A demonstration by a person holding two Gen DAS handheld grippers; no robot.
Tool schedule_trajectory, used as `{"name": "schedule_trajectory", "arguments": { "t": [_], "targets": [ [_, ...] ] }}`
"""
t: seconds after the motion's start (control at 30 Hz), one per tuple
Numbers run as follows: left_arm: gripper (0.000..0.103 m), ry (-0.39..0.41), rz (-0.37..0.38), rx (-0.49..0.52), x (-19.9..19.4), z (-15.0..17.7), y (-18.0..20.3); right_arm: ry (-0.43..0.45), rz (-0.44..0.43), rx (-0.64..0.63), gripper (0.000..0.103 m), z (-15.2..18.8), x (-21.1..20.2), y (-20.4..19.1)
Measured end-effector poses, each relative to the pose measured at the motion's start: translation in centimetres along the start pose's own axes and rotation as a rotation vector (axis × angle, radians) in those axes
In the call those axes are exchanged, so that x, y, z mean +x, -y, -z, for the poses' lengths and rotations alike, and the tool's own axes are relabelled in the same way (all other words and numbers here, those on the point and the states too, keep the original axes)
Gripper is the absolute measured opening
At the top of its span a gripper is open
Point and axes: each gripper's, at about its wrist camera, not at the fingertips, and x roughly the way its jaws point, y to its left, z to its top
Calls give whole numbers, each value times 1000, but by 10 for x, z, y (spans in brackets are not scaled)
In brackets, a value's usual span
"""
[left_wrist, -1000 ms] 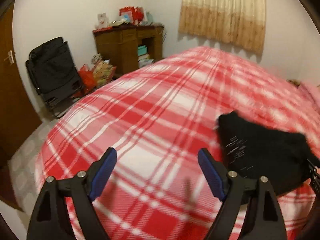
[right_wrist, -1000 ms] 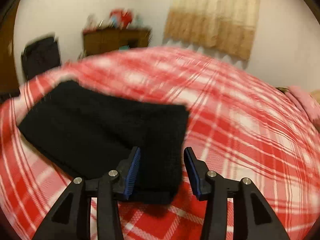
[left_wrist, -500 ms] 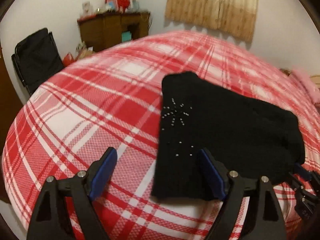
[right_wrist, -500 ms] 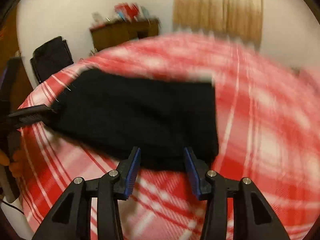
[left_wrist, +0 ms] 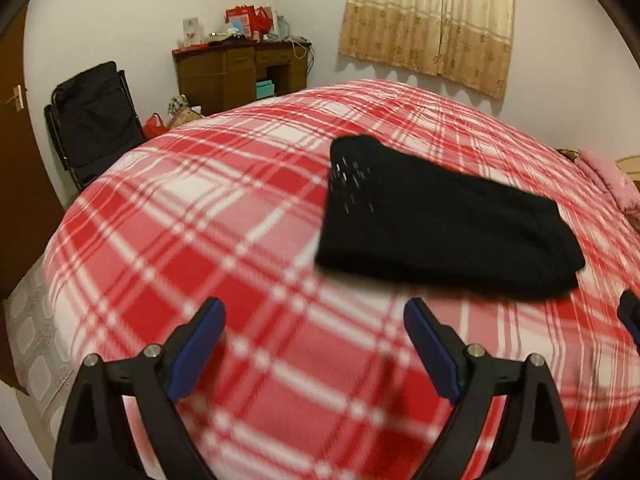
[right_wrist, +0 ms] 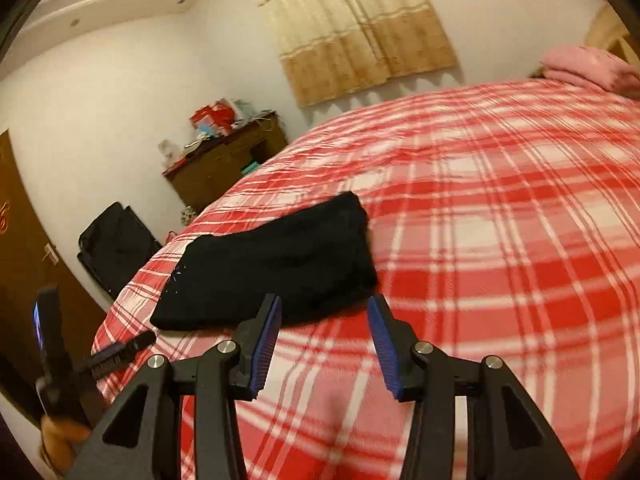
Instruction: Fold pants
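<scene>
Bedroom scene, red-and-white plaid blanket (left_wrist: 248, 240) covering bed, filling most of both views. Folded black knit pants (left_wrist: 432, 228) lying flat on blanket, centre-right of left wrist frame, small silvery beads near upper-left corner of fabric; same pants (right_wrist: 276, 268) centre-left in right wrist frame. Left gripper (left_wrist: 314, 338) at bottom of frame, blue-padded fingers spread wide, holding nothing, short of pants, near but apart. Right gripper (right_wrist: 324, 334) at bottom centre, fingers parted, nothing between, tips just beside near edge of pants; contact unclear. Brown wooden desk (left_wrist: 240, 72) with red clutter on top at upper left, against white wall. Black folding chair (left_wrist: 92, 120) at left edge. Beige patterned curtain (left_wrist: 428, 20) top right. Pink pillow (right_wrist: 588, 66) upper right of right wrist frame. Some motion blur low in both.
</scene>
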Motion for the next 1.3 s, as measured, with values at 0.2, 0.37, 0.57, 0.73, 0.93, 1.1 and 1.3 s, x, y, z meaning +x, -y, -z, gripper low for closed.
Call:
{"name": "schedule_trajectory", "arguments": {
  "t": [0.2, 0.37, 0.57, 0.73, 0.93, 1.1, 1.3],
  "targets": [
    [93, -8, 26, 29, -17, 23, 17, -18, 13, -112, 47, 16, -17, -35],
    [93, 57, 25, 59, -48, 19, 24, -3, 4, -125, 51, 23, -41, -58],
    [93, 118, 8, 72, -75, 14, 24, 24, 52, -123, 57, 22, -67, -65],
    [98, 186, 4, 101, -100, 10, 27, 73, 71, -77, 59, 13, -97, -66],
    [103, 252, 3, 113, -127, 8, 28, 151, 71, -129, 64, 10, -134, -93],
    [103, 281, 7, 96, -144, 2, 23, 215, 85, -172, 66, 11, -151, -108],
    [103, 309, -9, 101, -153, 2, 23, 224, 84, -158, 67, 11, -155, -109]
  ]
}}
